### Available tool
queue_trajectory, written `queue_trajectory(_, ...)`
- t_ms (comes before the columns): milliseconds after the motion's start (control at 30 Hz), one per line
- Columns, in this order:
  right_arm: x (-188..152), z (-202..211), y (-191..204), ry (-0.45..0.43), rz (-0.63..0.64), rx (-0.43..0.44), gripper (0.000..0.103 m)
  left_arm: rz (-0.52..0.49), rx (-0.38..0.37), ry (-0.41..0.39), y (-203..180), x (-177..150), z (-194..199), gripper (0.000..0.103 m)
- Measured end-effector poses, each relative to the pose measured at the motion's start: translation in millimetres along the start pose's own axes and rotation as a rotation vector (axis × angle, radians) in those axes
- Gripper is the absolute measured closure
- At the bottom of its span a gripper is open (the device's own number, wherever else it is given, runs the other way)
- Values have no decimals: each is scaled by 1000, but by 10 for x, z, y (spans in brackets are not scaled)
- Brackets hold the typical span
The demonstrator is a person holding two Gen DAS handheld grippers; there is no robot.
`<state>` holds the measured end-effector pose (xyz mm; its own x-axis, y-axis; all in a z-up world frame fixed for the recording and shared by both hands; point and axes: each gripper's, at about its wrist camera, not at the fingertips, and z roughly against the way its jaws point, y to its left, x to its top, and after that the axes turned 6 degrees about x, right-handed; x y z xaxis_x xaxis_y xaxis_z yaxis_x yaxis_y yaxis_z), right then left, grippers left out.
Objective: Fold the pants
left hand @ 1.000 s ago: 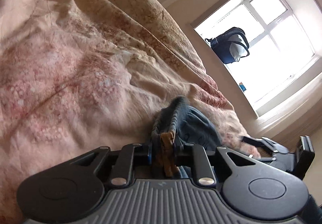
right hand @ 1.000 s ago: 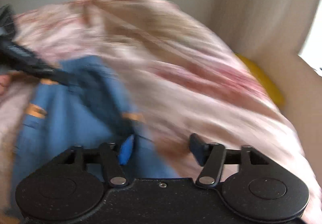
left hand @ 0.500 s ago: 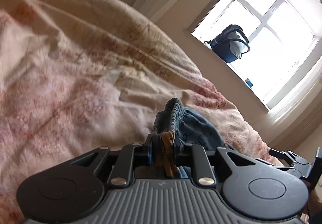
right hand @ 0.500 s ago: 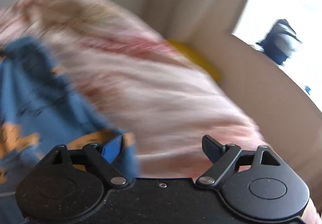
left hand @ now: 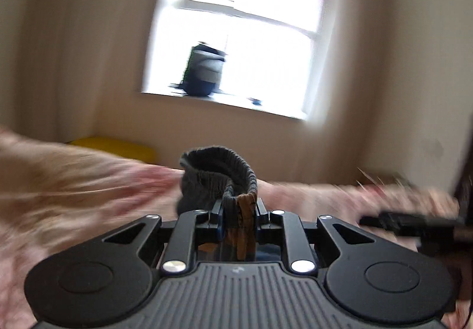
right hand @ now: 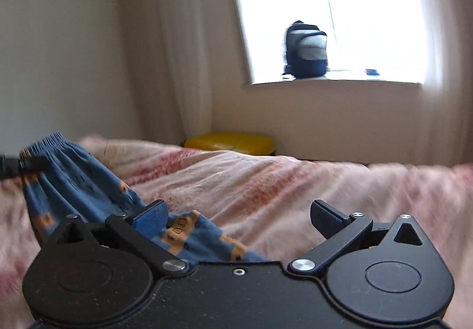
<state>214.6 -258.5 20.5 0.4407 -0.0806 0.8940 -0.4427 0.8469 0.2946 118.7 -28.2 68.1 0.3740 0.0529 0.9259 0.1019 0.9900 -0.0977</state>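
Change | left gripper, clamped on the waistband of the pants, had swung up from facing the bedspread toward the window, lifting them off the bed | right gripper stayed spread, empty | judged: early repositioning | only right view showed pants draping down onto the bedspread.

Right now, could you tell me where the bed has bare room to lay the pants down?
The floral bedspread lies bare from the blue patterned pants across to its right edge, up to the yellow case. It is crowded at left, where the left gripper pinches the waistband and the open right gripper hovers.
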Motion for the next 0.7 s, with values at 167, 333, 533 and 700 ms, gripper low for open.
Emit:
queue_trajectory(167, -87, 487, -322, -64, -196, -104, 1, -297, -154, 98, -990, -217, -279, 82)
queue_trajectory(333, -292, 642, -702, -80, -331, -105, 1, -522, -241, 172, -1672, -724, -649, 78)
queue_trajectory(533, -630, 413, -926, 11, -337, -5, 1, -617, -146, 189, -1780, -1148, -829, 40)
queue_trajectory(700, -728, 228, -677, 66, -137, 59, 2, -703, -136, 153, -1776, -1308, -622, 36)
